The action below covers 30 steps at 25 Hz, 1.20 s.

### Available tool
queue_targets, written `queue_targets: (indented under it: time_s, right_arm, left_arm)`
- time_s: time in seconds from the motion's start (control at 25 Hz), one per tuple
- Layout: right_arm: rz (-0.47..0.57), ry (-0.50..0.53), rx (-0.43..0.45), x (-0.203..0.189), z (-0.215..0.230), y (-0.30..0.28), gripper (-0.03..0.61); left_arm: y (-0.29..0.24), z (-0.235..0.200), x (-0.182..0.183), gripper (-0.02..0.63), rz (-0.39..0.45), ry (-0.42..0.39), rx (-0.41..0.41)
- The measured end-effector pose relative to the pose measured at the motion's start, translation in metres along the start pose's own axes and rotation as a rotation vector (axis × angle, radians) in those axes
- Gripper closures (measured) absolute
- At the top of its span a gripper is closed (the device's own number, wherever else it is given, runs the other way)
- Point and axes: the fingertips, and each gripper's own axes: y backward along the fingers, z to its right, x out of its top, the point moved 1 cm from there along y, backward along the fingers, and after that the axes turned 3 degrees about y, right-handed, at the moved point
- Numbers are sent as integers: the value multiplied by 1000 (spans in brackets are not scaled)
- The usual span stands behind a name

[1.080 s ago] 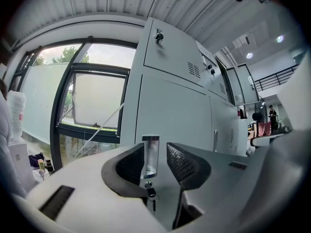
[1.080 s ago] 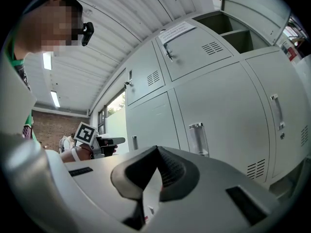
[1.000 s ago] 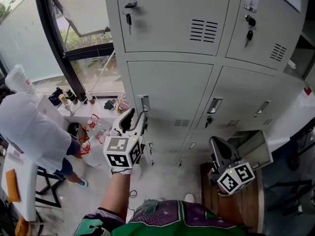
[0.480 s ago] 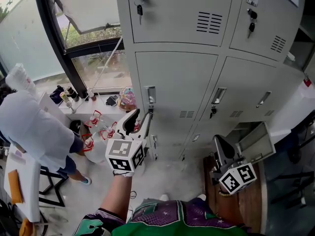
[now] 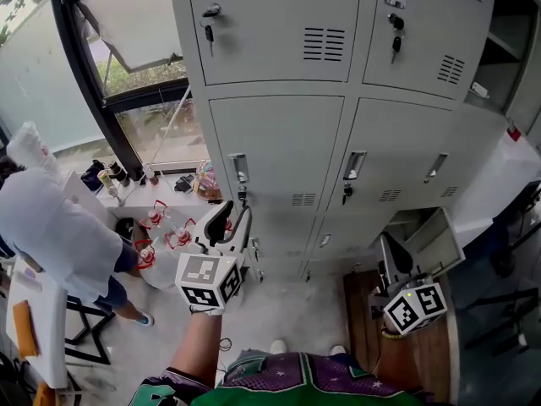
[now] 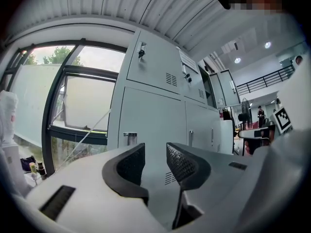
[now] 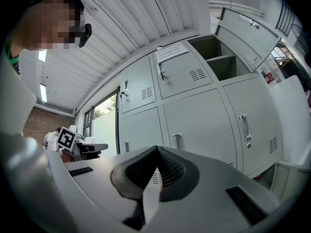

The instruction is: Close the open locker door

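Holding the left tongs (image 6: 155, 152) spread, gripping nothing, pointing level at the closed lockers (image 5: 279, 142). Holding the right tongs (image 7: 156, 154) pressed together, empty, hanging near the door (image 5: 433, 242). Judging that door as thin painted sheet steel: light, stiff, too smooth for a sure pinch, swinging freely on hinges. Favouring a flat push with the shut tongs against the free edge, far from the hinges, over any grip; expecting a rebound off the latch, so easing it home. Standing swung out at the lockers' bottom edge, towards the right corner, showing a pale grey inner face with a folded rim. Also noticing an upper compartment (image 5: 505, 45) gaping at the lockers' top right corner, with a top door (image 7: 248, 25) swung wide, leaving the choice between the two unsettled.
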Motion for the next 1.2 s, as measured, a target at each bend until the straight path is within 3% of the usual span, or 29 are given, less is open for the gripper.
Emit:
queue_targets:
  time_s: [0.44, 0.68, 1.2]
  right_arm:
    - [18, 27, 52, 28, 46, 50, 573]
    - [51, 10, 35, 40, 92, 94, 574]
    - [82, 78, 4, 75, 184, 173, 574]
  left_arm:
    - [6, 72, 17, 463, 68, -8, 14]
    - [8, 120, 21, 463, 102, -22, 22]
    - [-4, 233, 13, 465, 86, -48, -14]
